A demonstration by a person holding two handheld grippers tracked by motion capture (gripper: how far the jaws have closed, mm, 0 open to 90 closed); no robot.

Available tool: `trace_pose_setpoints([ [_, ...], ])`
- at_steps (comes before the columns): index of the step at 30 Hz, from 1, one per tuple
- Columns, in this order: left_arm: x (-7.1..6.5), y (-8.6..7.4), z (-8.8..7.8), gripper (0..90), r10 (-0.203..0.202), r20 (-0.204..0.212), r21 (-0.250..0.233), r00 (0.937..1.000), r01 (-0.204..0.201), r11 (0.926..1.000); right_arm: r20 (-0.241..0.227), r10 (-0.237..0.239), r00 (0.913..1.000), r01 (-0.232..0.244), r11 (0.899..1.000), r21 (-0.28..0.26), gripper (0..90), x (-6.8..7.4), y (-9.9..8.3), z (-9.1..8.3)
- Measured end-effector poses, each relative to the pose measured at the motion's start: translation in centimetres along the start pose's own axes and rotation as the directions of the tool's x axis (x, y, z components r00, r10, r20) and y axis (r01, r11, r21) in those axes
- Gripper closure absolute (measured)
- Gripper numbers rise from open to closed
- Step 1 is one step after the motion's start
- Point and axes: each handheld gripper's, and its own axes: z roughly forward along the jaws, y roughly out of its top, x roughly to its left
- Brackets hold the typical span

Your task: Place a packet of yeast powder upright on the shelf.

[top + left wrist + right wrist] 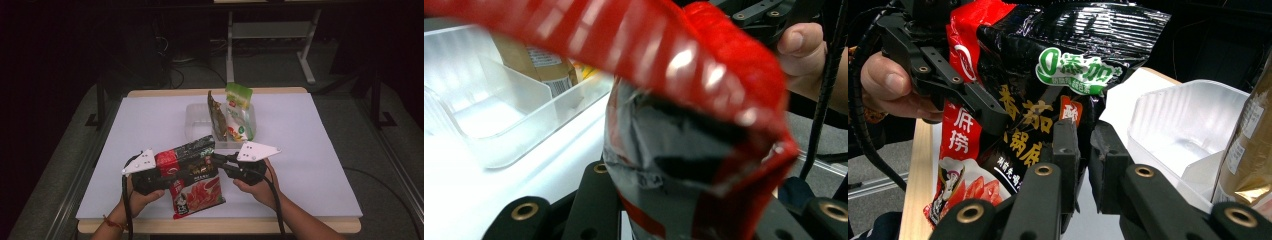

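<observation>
- Packet (192,177) in red and black, printed with Chinese characters, hangs between the two grippers above the near part of the white table (320,165), tilted, its lower end close to the front edge.
- Left gripper (167,176) clamps the packet's left side; in the left gripper view the foil (684,150) sits between its black jaws.
- Right gripper (214,159) pinches the packet's right edge; in the right gripper view its jaws (1083,150) stand almost together with the packet's edge between them.
- Left hand (140,197) and right hand (257,187) come in from the bottom of the high view, each wrapped around a gripper body.
- Clear plastic tray (197,122) stands just beyond the packet near the table's middle.
- Green-and-white pouch (239,112) and a brown pouch (217,116) stand upright in the tray's right-hand part.
</observation>
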Motion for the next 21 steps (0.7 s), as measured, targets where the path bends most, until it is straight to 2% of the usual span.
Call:
trace_pose_setpoints([
  [8, 0.0, -0.1, 0.0, 73.2, -0.008, 0.001, -0.007, 1.0000, 0.008, 0.9999, 0.003, 0.009, 1.0000, -0.009, 1.000, -0.001, 79.4, -0.1, 0.0, -0.4],
  [11, 0.1, -0.1, -0.1, 74.0, -0.014, 0.006, -0.008, 0.9999, 0.014, 0.9999, 0.010, 0.006, 0.9999, -0.006, 1.000, 0.001, 74.1, -0.2, 0.1, -0.6],
  [15, 0.0, -0.1, -0.1, 75.1, -0.016, 0.005, -0.015, 0.9999, 0.016, 0.9998, 0.041, -0.024, 0.9989, 0.024, 1.000, 0.009, 66.4, -0.3, 0.2, -1.3],
  [18, -0.1, -0.1, -0.1, 75.6, -0.015, 0.006, -0.018, 0.9999, 0.015, 0.9997, 0.045, -0.048, 0.9978, 0.047, 0.998, 0.041, 59.5, -0.4, 0.3, -1.6],
  [21, -0.2, -0.1, -0.1, 76.0, -0.017, 0.003, -0.022, 0.9998, 0.017, 0.9996, 0.056, -0.088, 0.9945, 0.083, 0.992, 0.097, 52.0, -0.5, 0.2, -1.7],
])
